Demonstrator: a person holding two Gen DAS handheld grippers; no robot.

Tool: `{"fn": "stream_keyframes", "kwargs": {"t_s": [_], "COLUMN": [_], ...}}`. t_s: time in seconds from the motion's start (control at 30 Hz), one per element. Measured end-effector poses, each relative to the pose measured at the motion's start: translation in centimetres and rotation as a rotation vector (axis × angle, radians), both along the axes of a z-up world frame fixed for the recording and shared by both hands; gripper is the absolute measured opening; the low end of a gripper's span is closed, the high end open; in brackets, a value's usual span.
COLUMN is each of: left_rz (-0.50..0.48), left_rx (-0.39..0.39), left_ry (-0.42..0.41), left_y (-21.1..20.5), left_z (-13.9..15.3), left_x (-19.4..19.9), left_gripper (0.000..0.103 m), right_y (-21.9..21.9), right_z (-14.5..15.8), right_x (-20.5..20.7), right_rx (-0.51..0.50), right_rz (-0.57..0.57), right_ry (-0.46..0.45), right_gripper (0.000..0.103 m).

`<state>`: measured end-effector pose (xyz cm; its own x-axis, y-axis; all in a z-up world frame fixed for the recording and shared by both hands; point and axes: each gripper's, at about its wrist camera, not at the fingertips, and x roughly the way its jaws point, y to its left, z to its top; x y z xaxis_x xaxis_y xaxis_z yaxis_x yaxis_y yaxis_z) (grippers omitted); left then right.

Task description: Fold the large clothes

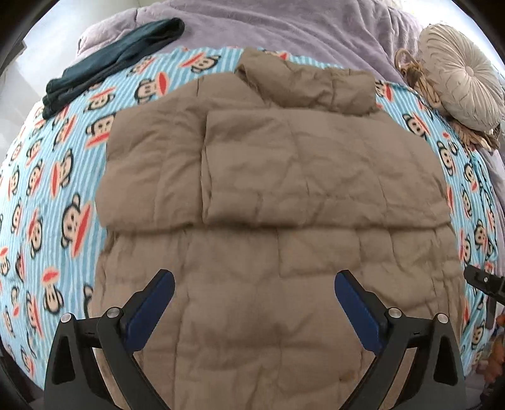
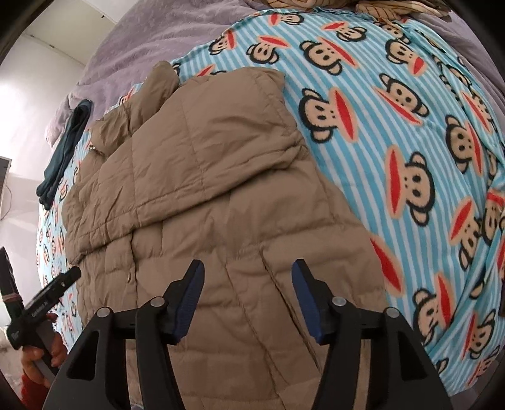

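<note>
Hanging apart and empty, left tool [image 1: 254, 291] and right tool [image 2: 247, 282] hide the jacket's [image 1: 268, 176] near hem.

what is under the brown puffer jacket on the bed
The brown puffer jacket lies on a blue striped monkey-print blanket, which shows all around it. A purple bedcover lies beyond. Whatever is directly beneath the jacket is covered.

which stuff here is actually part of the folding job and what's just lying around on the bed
Part of the job:
- brown quilted jacket, sleeves folded in
- left gripper, fingers open above it
- right gripper, fingers open above it

Just lying about:
- dark teal garment
- round pleated cushion
- monkey-print blanket
- lilac cover
</note>
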<state>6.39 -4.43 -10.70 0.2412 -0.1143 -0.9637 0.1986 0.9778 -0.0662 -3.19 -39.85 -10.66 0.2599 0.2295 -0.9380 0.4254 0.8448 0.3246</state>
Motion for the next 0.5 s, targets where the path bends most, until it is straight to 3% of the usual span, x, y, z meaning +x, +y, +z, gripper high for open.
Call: {"fn": "stream_keyframes", "kwargs": {"t_s": [0.23,0.5], "left_rz": [0.009,0.039], "left_rx": [0.006,0.029], "left_ry": [0.011,0.012], "left_y": [-0.1,-0.4], "left_z": [0.6,2.0], "left_x": [-2.9,-5.9], "left_gripper": [0.101,0.101], "right_y": [-0.1,0.2], "right_z": [1.1,1.3], "right_x": [-2.0,-4.6], "right_rx": [0.032,0.081], "right_rz": [-0.009,-0.002], "right_ry": [-0.027,-0.043], "right_gripper": [0.084,0.089]}}
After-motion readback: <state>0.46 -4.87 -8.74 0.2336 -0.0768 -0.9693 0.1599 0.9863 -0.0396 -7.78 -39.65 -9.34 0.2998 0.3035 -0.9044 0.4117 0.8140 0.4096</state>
